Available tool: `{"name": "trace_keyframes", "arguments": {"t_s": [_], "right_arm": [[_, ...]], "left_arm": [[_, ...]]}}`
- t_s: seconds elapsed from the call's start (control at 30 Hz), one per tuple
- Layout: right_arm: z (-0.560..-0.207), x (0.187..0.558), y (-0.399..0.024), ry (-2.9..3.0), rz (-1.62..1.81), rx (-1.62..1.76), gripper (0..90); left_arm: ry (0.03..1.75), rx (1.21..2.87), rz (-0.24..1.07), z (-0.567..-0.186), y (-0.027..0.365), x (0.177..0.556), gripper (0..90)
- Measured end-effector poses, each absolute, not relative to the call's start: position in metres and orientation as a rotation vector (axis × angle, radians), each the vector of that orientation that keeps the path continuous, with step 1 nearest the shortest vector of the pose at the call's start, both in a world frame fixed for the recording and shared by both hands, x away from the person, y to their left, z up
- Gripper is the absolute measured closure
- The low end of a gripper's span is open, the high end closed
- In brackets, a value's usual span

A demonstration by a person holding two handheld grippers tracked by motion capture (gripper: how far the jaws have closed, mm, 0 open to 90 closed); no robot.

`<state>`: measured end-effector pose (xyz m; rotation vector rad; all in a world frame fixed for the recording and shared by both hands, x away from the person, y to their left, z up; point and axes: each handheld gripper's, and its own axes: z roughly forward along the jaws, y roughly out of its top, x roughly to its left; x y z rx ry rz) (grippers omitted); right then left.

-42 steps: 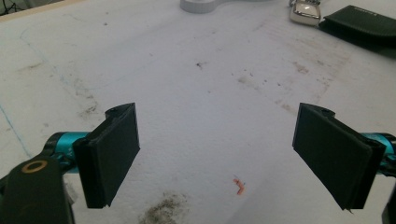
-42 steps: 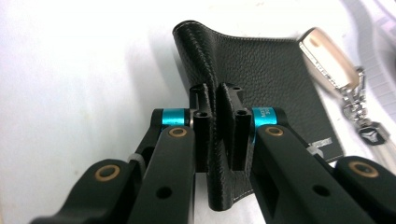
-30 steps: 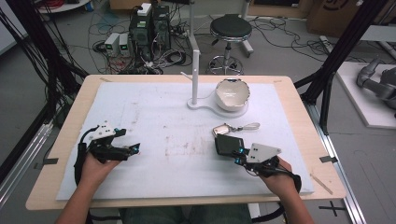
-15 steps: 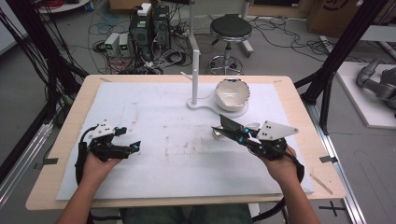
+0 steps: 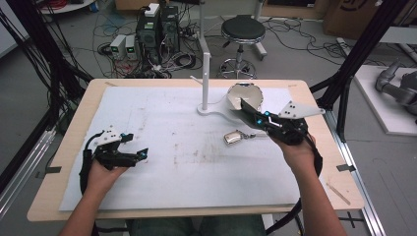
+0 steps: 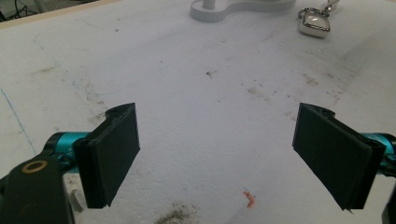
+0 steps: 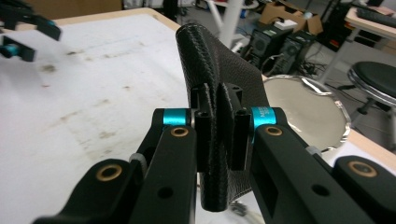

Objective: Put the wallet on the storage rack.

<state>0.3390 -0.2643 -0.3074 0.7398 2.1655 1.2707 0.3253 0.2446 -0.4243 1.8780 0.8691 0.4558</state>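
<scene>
My right gripper (image 5: 252, 118) is lifted above the right side of the table, shut on a black textured leather pouch (image 5: 247, 109). In the right gripper view the pouch (image 7: 219, 60) stands upright, pinched between the pads of that gripper (image 7: 219, 135). It hangs just in front of a white bowl (image 5: 244, 94). A small silver key fob (image 5: 233, 137) on a short chain lies on the white mat below the gripper. My left gripper (image 5: 136, 145) rests low at the left of the mat, jaws wide open with nothing between them (image 6: 217, 154).
A white stand with a thin post (image 5: 205, 73) and flat base (image 6: 243, 7) sits at the back middle, beside the bowl (image 7: 303, 112). The mat (image 5: 187, 167) is stained in the middle. A stool and computers stand on the floor beyond the far edge.
The right gripper has risen from the mat with the black pouch and moved back and right toward the bowl. The key fob stayed on the mat. The left gripper has not moved.
</scene>
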Motion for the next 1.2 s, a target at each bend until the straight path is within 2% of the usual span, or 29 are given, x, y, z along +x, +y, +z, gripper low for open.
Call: {"name": "trace_keyframes", "arguments": {"t_s": [0.5,0.77,1.2], "right_arm": [[-0.290,0.399,-0.256,2.165,1.155,0.788,85.5],[-0.300,0.422,-0.255,2.174,1.103,0.820,85.4],[-0.320,0.438,-0.245,2.224,1.074,0.844,85.4]], "left_arm": [[0.859,1.893,0.467,-0.423,0.245,0.326,14.7],[0.845,1.901,0.465,-0.423,0.244,0.326,14.7],[0.849,1.896,0.460,-0.423,0.243,0.325,14.7]]}}
